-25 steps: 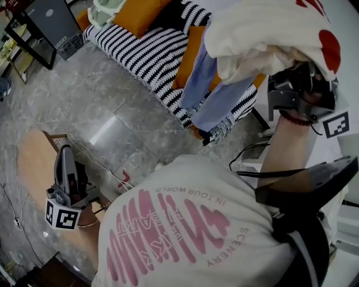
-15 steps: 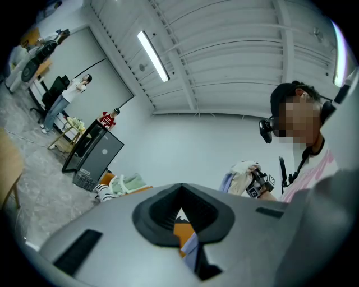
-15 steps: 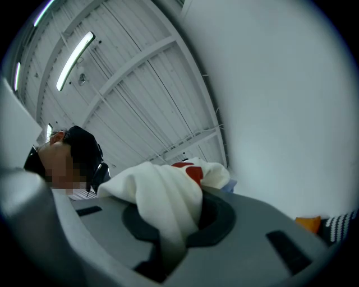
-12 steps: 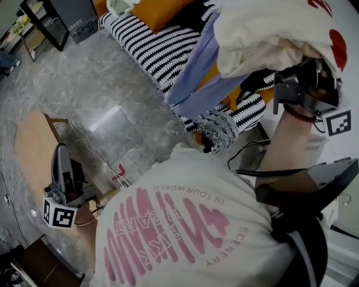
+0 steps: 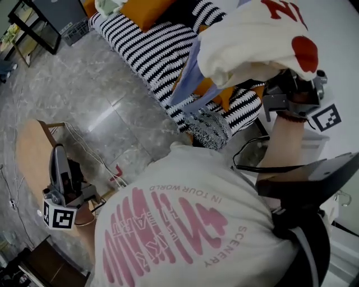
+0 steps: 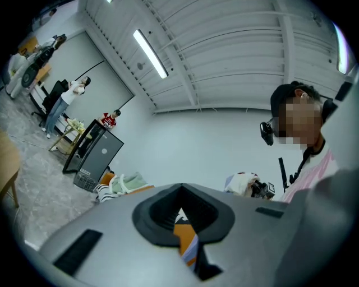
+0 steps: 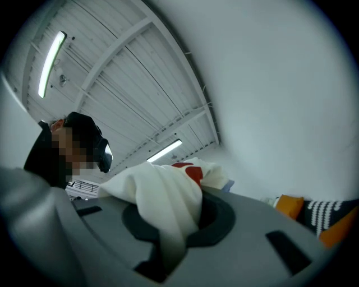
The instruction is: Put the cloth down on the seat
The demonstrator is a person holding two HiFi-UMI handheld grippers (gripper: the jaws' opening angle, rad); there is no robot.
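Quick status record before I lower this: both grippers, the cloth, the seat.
right gripper: shut on cloth, raised above sofa
left gripper: shut, empty, low beside wooden table
cloth: cream with red print, bunched, not yet on seat
sofa: black-and-white striped, orange cushion on it
blue garment: hangs under the cloth, over sofa

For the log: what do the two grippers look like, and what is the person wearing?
The left gripper and the right gripper have smooth grey shells with black inserts, and each carries a white cube with black square markers. The person wears a cream T-shirt with pink lettering and a red bracelet on the right wrist.
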